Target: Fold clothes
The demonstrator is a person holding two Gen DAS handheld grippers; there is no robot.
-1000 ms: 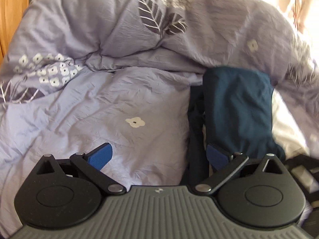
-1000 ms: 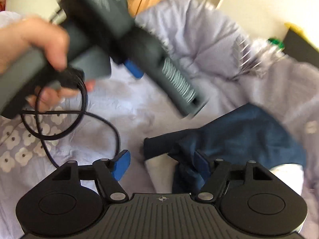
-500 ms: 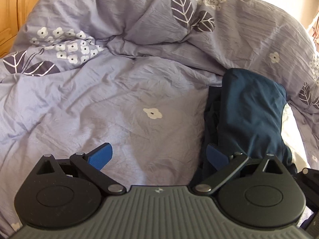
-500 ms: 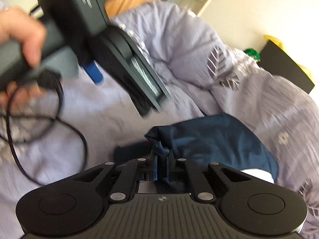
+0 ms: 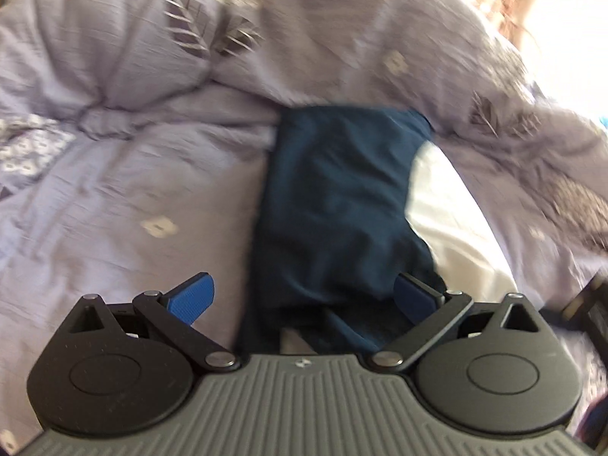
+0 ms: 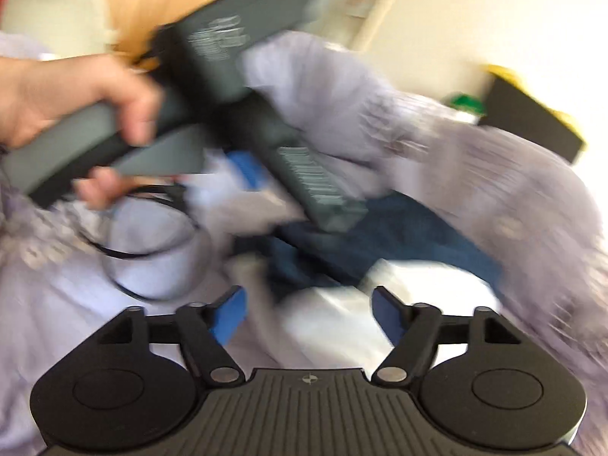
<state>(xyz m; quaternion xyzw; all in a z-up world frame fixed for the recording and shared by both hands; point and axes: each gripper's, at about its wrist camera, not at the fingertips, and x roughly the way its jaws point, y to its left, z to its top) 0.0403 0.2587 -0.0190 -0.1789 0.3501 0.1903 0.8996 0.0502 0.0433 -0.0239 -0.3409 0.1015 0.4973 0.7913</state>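
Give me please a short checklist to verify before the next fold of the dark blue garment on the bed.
1. Right gripper open: ok, its jaws have just been opening and hold nothing.
2. Left gripper open: ok, blue garment lies between the jaws, not pinched.
3. Garment flat on purple duvet: ok.
4. White cloth clear of garment: not ok, it sits partly underneath.
5. Black cable clear of the fold: cannot tell, picture blurred.

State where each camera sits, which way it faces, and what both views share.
Left wrist: on the left gripper, looking down over the folded navy blue garment on the lilac floral duvet; jaws open.
Right wrist: on the right gripper, jaws just opened, empty, facing the person's left hand and its gripper.
Shared: garment, duvet, white cloth.
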